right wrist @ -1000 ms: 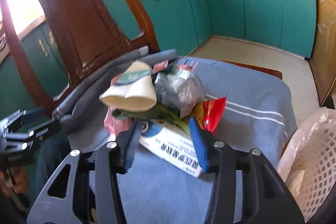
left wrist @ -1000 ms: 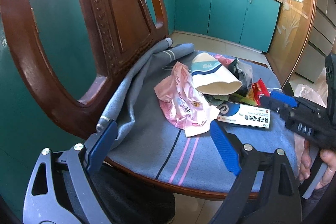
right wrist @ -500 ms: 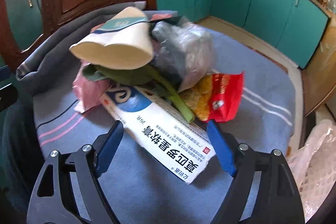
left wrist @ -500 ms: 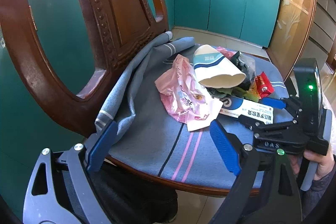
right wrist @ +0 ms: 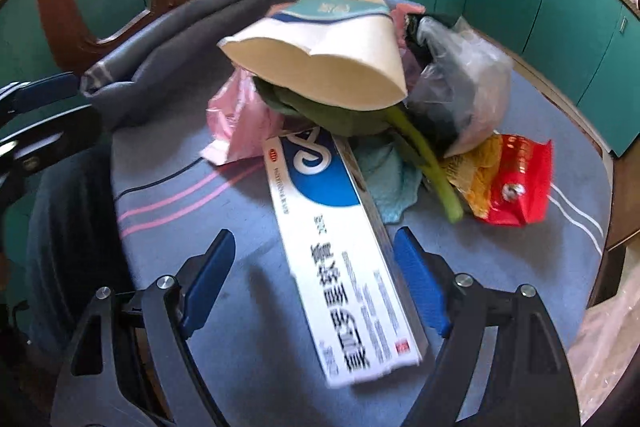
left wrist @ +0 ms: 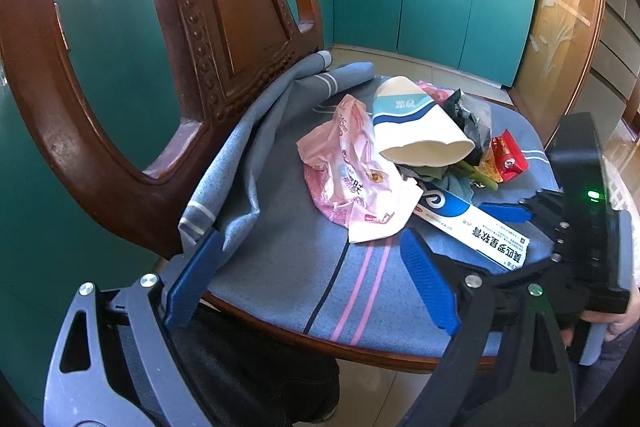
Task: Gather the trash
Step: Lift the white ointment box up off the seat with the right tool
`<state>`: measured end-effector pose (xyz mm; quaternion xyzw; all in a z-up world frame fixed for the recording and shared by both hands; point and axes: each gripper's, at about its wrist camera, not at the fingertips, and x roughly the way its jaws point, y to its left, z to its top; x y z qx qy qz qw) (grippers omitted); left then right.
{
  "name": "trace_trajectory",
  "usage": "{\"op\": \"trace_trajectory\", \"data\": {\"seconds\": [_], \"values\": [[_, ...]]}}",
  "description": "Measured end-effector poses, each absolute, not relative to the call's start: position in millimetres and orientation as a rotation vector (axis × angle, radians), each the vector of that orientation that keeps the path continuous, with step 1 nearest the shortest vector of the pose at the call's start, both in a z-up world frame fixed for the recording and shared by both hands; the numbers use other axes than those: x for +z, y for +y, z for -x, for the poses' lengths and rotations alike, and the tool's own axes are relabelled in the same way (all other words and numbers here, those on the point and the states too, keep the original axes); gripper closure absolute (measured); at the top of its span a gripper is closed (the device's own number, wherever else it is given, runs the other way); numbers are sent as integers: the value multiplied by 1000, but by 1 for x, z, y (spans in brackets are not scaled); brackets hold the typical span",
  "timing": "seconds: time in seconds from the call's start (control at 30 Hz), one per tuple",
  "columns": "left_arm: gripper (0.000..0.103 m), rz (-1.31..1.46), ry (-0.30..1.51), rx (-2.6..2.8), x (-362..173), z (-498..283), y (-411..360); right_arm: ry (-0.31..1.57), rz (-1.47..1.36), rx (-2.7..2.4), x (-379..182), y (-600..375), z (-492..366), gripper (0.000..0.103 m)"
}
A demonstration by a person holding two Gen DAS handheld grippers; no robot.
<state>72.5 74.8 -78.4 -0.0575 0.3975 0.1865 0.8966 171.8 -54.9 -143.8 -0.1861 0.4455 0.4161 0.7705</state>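
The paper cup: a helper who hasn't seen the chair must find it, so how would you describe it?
On the wooden chair lies a blue cloth with a heap of trash. The paper cup lies on its side on top of the heap, over a green leaf. It alone is a white, squashed cone with a teal band.

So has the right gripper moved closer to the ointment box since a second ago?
Yes. In the right wrist view the right gripper has come down toward the chair cushion; its open jaws now straddle the ointment box, untouched.
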Motion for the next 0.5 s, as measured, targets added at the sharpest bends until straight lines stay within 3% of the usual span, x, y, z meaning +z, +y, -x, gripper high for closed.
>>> {"op": "trace_trajectory", "data": {"seconds": [0.17, 0.23, 0.3, 0.5], "values": [[12, 126, 823, 402, -79, -70, 80, 933, 396, 899, -144, -44, -175, 28], [12, 134, 824, 408, -80, -69, 83, 917, 410, 901, -142, -42, -172, 47], [12, 139, 825, 411, -80, -69, 84, 919, 406, 916, -140, -39, -174, 55], [12, 139, 829, 396, -82, -71, 82, 966, 360, 924, -133, -64, -172, 57]]}}
